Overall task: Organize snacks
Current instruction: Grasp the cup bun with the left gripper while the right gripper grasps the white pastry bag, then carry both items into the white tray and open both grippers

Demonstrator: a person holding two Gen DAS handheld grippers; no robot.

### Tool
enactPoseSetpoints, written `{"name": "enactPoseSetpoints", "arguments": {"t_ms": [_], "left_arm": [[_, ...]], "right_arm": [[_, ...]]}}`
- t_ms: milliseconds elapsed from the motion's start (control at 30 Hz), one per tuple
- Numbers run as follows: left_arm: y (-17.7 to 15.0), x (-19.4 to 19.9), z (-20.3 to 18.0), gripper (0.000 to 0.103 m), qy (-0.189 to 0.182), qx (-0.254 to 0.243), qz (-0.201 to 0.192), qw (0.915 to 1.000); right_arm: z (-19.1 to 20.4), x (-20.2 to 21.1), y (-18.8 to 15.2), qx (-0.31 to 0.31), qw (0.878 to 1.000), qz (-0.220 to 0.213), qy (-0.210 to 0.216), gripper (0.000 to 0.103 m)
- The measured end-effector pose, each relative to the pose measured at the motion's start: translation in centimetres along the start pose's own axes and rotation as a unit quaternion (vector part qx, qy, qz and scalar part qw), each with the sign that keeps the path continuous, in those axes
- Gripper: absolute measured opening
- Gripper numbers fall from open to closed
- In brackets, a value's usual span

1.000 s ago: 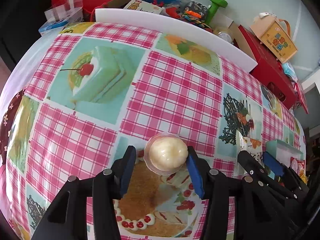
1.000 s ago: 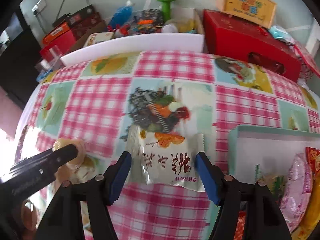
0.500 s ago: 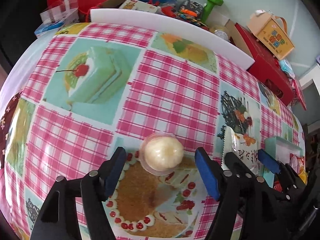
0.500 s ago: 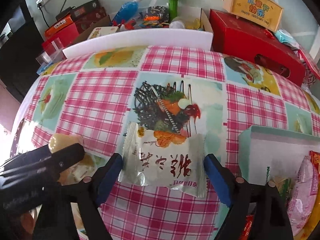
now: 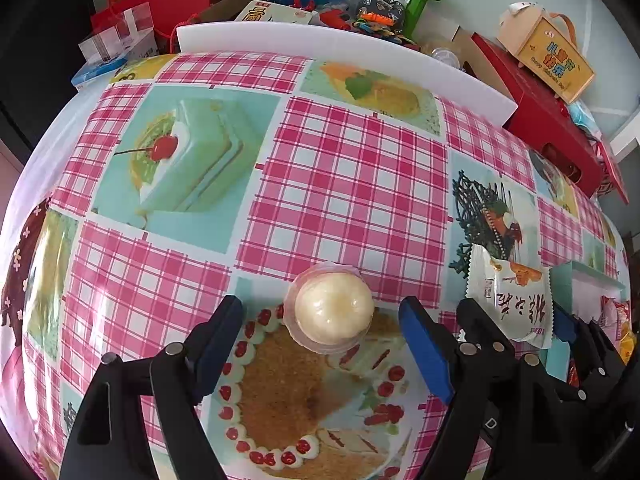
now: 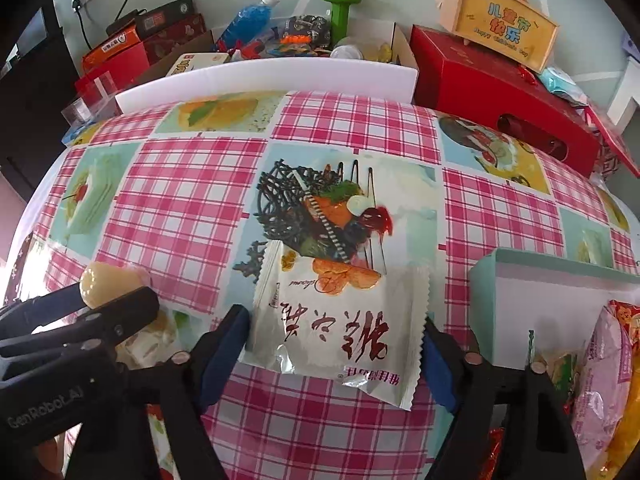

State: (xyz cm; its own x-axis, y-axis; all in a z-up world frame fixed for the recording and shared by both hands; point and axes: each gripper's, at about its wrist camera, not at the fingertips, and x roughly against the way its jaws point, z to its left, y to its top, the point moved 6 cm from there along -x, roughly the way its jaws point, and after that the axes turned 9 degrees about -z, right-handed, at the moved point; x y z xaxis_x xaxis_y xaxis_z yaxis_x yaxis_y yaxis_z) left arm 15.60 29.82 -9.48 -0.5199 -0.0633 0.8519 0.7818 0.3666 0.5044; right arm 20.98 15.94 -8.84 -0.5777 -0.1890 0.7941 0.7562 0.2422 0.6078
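A cream jelly cup (image 5: 330, 312) stands on the checked tablecloth (image 5: 344, 184). My left gripper (image 5: 320, 306) is open around it, with a gap between each blue pad and the cup. A white snack packet (image 6: 340, 320) with red characters lies flat on the cloth. My right gripper (image 6: 332, 332) is open on either side of it, pads close to the packet's edges. In the left wrist view the same packet (image 5: 512, 296) and right gripper (image 5: 516, 320) sit to the right. In the right wrist view the jelly cup (image 6: 102, 284) shows behind the left gripper's fingers (image 6: 112, 316).
A teal box (image 6: 560, 276) at the right holds several wrapped snacks (image 6: 600, 380). A white foam board (image 5: 340, 46) lines the table's far edge. Behind it are a red box (image 6: 500, 84), a green dumbbell (image 6: 340, 8), a blue bottle (image 6: 250, 20) and cartons.
My left gripper opened off the jelly cup, which stays on the cloth. My right gripper spread wider around the packet. Both grippers drew back slightly.
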Motion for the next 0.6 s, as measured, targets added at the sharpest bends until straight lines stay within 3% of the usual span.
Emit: {"name": "enactPoseSetpoints", "arguments": {"t_ms": [400, 467, 600], "left_arm": [[-0.4, -0.7, -1.5, 0.078, 0.013, -0.024, -0.013, 0.9995], [-0.5, -0.6, -1.5, 0.065, 0.026, -0.032, -0.016, 0.999], [-0.7, -0.5, -1.6, 0.051, 0.038, -0.045, -0.025, 0.998]], "right_arm": [[-0.6, 1.6, -1.2, -0.021, 1.0, -0.002, -0.017, 0.07], [-1.0, 1.8, -1.4, -0.033, 0.999, -0.003, -0.018, 0.07], [-1.4, 2.1, -1.9, -0.042, 0.999, 0.0, -0.022, 0.07]]}}
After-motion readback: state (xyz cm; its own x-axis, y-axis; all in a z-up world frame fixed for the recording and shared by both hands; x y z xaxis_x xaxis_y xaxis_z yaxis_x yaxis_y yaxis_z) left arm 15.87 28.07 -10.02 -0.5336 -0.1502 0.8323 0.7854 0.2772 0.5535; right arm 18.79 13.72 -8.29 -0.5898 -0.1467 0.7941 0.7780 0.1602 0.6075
